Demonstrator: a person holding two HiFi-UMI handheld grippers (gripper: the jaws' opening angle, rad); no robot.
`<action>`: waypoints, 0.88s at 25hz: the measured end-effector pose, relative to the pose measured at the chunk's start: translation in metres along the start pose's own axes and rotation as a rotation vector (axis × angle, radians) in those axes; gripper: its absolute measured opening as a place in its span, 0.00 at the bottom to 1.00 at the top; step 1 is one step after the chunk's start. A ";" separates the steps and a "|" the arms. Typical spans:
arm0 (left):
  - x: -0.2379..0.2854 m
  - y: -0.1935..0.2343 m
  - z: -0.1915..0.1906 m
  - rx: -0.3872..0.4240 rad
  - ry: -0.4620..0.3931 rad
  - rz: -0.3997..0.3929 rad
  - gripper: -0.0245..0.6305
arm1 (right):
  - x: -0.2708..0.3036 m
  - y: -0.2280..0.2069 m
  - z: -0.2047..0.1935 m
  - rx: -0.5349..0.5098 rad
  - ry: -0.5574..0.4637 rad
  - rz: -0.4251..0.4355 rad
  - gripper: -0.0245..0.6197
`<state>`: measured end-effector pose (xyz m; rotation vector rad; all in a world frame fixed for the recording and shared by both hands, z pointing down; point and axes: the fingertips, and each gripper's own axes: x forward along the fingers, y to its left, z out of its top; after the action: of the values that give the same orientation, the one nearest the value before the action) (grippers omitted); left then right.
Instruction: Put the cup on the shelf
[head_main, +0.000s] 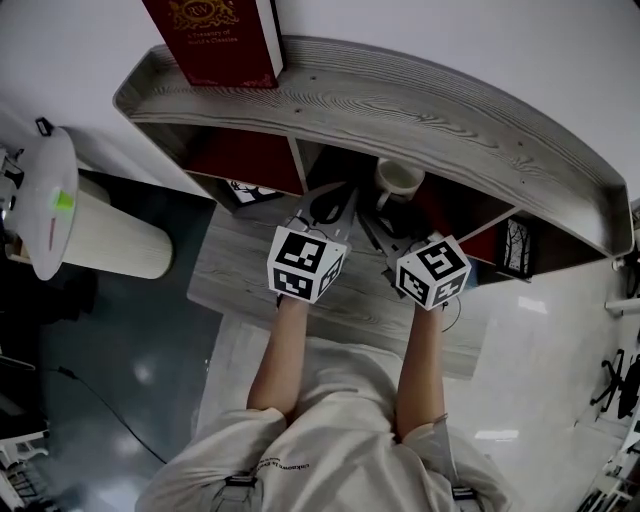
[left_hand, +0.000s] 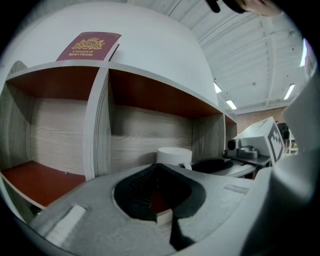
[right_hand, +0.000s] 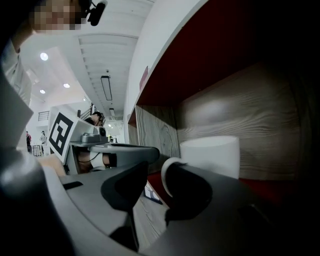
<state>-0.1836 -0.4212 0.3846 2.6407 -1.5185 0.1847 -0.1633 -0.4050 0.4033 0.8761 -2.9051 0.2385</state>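
Note:
The white cup (head_main: 398, 180) stands upright on the red floor of the grey wooden shelf's (head_main: 450, 125) middle compartment. In the right gripper view the cup (right_hand: 212, 155) is close ahead, and its handle (right_hand: 167, 175) curves toward me between the jaws. My right gripper (right_hand: 157, 175) is open; its pads do not press on the handle. It (head_main: 385, 225) reaches into the compartment just below the cup. My left gripper (left_hand: 165, 220) is shut on nothing, beside the right one (head_main: 325, 210). From the left gripper view the cup (left_hand: 174, 156) shows beyond the jaws.
A red book (head_main: 215, 40) stands on the shelf top. An upright divider (left_hand: 97, 120) separates the compartment on the left. Framed pictures (head_main: 515, 245) sit in the lower compartments. A round white table (head_main: 50, 200) is at the left, over dark floor.

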 end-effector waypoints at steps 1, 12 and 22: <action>-0.001 0.000 0.000 0.002 0.002 0.005 0.05 | 0.001 0.001 -0.001 -0.010 0.008 -0.003 0.25; -0.015 -0.011 -0.002 -0.001 0.003 0.020 0.05 | -0.020 -0.010 -0.009 0.010 0.012 -0.074 0.25; -0.032 -0.031 -0.003 0.006 0.003 0.031 0.05 | -0.049 -0.008 -0.006 0.010 -0.022 -0.129 0.25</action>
<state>-0.1727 -0.3779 0.3827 2.6217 -1.5608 0.1954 -0.1178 -0.3841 0.4030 1.0690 -2.8557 0.2346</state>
